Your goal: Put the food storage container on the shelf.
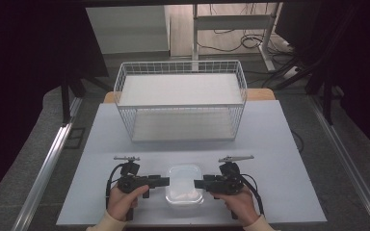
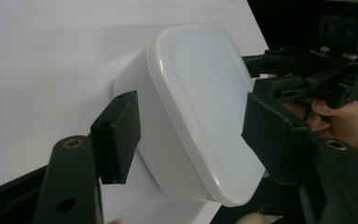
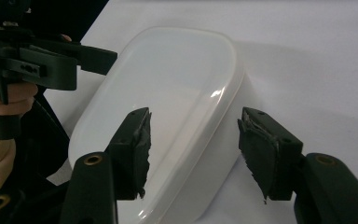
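High view — both grippers flank the lidded container, nothing lifted yet.

The white lidded container (image 1: 185, 186) sits on the bench (image 1: 279, 144), on the near side of the wire basket (image 1: 180, 98) and well apart from it. The left gripper (image 1: 166, 181) points at the container's left side and the right gripper (image 1: 196, 183) at its right side — each with jaws spread, holding nothing. In the left gripper view the jaws straddle the container's side without touching it; the right gripper view shows the same. My judgement: the approach is done, while the grasp, the lift and any move toward the basket are not yet done.
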Demonstrator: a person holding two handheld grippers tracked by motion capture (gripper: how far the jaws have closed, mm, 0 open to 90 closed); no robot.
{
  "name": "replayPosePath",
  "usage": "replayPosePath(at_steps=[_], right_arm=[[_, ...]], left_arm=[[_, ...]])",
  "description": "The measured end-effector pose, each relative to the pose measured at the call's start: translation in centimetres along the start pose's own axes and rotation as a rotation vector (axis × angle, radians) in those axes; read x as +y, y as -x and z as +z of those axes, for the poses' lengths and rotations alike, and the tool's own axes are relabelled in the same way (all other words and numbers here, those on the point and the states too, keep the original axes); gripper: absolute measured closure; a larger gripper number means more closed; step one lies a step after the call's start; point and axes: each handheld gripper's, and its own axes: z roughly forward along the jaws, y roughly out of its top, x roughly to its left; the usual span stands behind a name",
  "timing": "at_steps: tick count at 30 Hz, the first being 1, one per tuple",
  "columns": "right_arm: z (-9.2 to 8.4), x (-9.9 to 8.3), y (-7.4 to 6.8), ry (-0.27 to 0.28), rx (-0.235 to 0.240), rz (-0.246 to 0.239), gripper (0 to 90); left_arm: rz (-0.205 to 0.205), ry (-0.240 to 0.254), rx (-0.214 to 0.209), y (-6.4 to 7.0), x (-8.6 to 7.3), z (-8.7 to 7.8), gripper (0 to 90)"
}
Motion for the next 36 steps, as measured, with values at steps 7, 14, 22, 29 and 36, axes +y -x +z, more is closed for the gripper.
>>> replayPosePath(at_steps=[7, 14, 22, 29, 36], right_arm=[[0.0, -0.2, 0.1, 0.01, 0.033, 0.051, 55.0], [-0.5, -0.4, 0.9, 0.023, 0.082, 0.134, 65.1], [-1.3, -0.4, 0.7, 0.035, 0.097, 0.146, 71.0], [-2.7, -0.1, -0.1, 0.074, 0.088, 0.099, 79.3], [-3.2, 0.1, -0.9, 0.09, 0.071, 0.047, 79.4]], left_arm=[[-0.051, -0.038, -0.039, -0.7, -0.3, 0.9, 51.4], [-0.051, -0.014, -0.015, -0.3, -0.5, 0.8, 65.5], [-0.028, 0.01, -0.022, 0.4, -0.4, 0.0, 71.6], [0.032, 0.041, -0.027, 1.8, 0.0, -1.0, 79.3], [0.067, 0.052, -0.021, 2.4, 0.0, -1.5, 79.1]])
